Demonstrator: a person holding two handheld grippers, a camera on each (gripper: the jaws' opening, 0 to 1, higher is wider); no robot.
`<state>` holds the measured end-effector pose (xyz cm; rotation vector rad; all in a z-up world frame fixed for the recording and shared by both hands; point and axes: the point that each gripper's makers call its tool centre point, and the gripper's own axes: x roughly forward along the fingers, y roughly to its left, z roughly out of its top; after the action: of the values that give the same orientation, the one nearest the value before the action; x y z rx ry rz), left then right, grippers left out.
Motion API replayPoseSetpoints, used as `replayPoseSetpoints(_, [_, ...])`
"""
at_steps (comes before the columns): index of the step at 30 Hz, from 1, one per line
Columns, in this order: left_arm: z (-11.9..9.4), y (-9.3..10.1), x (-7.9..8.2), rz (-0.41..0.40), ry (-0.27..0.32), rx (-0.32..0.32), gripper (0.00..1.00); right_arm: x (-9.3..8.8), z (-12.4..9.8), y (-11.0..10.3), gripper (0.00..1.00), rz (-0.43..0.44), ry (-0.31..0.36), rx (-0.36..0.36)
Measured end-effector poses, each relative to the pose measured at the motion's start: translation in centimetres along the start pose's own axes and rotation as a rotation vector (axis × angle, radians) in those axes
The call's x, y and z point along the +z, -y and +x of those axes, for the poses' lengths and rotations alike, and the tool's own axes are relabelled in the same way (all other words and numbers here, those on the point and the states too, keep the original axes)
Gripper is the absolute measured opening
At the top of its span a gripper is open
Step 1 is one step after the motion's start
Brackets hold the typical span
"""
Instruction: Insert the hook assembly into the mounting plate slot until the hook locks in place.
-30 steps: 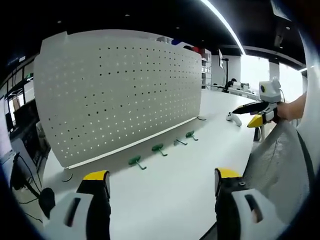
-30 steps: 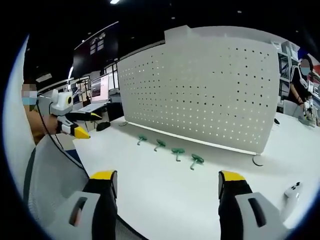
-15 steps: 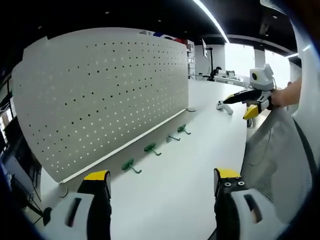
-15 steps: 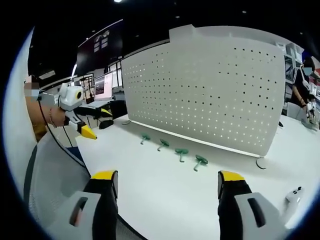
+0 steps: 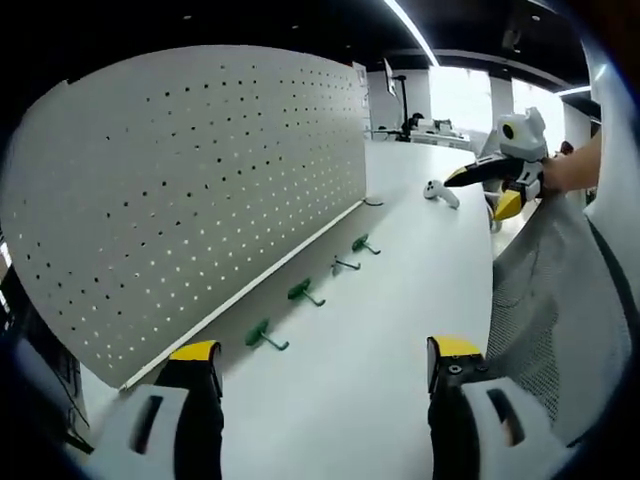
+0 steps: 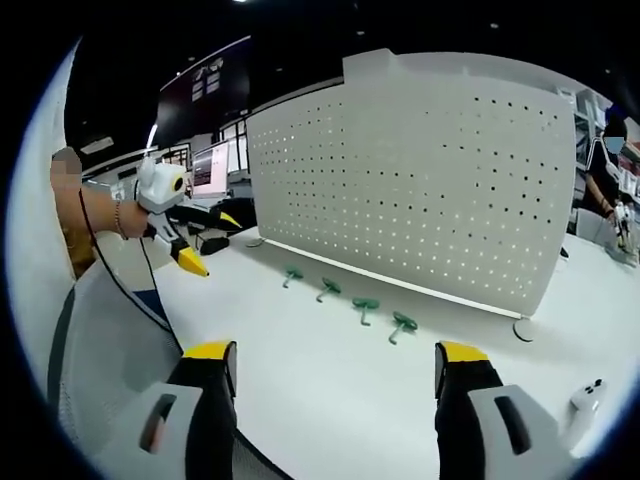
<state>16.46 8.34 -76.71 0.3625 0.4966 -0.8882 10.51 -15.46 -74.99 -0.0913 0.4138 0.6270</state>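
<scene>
Four green hooks (image 5: 299, 292) lie in a row on the white desk (image 5: 400, 300) in the left gripper view, just in front of the upright pegboard (image 5: 190, 190), which we take for the mounting plate. Our left tongs (image 5: 318, 375) stand apart and empty, well short of the hooks. The right tongs (image 5: 480, 190) hover far right, near a white controller (image 5: 437, 191).

In the right gripper view we count the same four hooks (image 6: 364, 305), one board (image 6: 420, 180), one controller (image 6: 584, 392). Our right tongs (image 6: 328, 380) are apart, empty; whether the left tongs (image 6: 205, 240) gape there we cannot tell. The hooks look small, light and stiff; we judge the broad green base the best hold.
</scene>
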Motion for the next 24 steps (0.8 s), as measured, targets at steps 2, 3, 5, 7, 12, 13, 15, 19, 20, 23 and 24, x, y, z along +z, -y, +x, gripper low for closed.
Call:
replayPoseSetpoints(2, [0.2,-0.1,0.0,0.006,-0.01,-0.006,0.87,0.1,0.1,-0.1,0.79,-0.009,-0.002,0.003])
replayPoseSetpoints(3, [0.3,-0.1,0.1,0.017,-0.012,-0.013,0.87,0.1,0.1,-0.1,0.79,-0.013,-0.007,0.006])
replayPoseSetpoints(5, [0.6,-0.3,0.0,0.027,-0.026,-0.021,0.87,0.2,0.3,-0.2,0.79,-0.023,-0.01,0.009])
replayPoseSetpoints(7, [0.9,-0.5,-0.1,0.043,-0.037,-0.032,0.87,0.3,0.4,-0.2,0.79,-0.024,-0.012,0.015])
replayPoseSetpoints(12, [1.4,-1.1,-0.2,0.073,-0.065,-0.055,0.86,0.5,0.6,-0.4,0.78,-0.032,-0.016,0.026])
replayPoseSetpoints(13, [1.5,-1.2,-0.2,0.075,-0.066,-0.058,0.86,0.5,0.6,-0.5,0.78,-0.032,-0.017,0.028])
replayPoseSetpoints(15, [1.8,-1.5,-0.2,0.086,-0.077,-0.065,0.86,0.5,0.7,-0.5,0.78,-0.034,-0.019,0.032])
replayPoseSetpoints(19, [2.2,-1.9,-0.4,0.115,-0.099,-0.082,0.85,0.5,0.9,-0.7,0.78,-0.039,-0.022,0.04])
replayPoseSetpoints(20, [2.4,-2.1,-0.4,0.124,-0.104,-0.085,0.85,0.5,0.9,-0.7,0.78,-0.04,-0.022,0.04])
replayPoseSetpoints(23, [2.8,-2.3,-0.6,0.15,-0.133,-0.105,0.83,0.5,1.0,-0.7,0.78,-0.045,-0.03,0.044])
replayPoseSetpoints(24, [3.0,-2.5,-0.8,0.17,-0.145,-0.114,0.82,0.4,1.1,-0.7,0.78,-0.061,-0.035,0.045])
